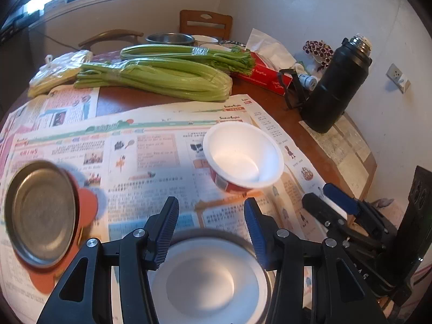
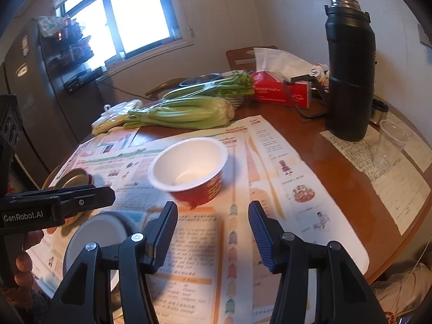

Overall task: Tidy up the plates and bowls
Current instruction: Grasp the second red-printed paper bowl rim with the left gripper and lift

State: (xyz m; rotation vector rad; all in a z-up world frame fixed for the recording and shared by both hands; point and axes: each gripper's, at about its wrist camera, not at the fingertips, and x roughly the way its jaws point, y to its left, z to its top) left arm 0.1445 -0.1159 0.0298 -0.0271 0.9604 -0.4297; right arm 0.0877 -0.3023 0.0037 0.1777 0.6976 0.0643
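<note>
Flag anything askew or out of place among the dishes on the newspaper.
The red paper bowl sits tipped, its white rim slanted instead of level. The metal dish also tilts on its orange base. Nothing is spilled or broken.

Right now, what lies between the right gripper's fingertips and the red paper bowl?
Only newspaper: in the right wrist view the stretch from the right gripper, jaws apart and empty, to the red paper bowl is bare print.

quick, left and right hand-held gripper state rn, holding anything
left hand-held gripper: open, holding nothing, above the white plate.
right hand-held gripper: open, holding nothing, red paper bowl just ahead.
</note>
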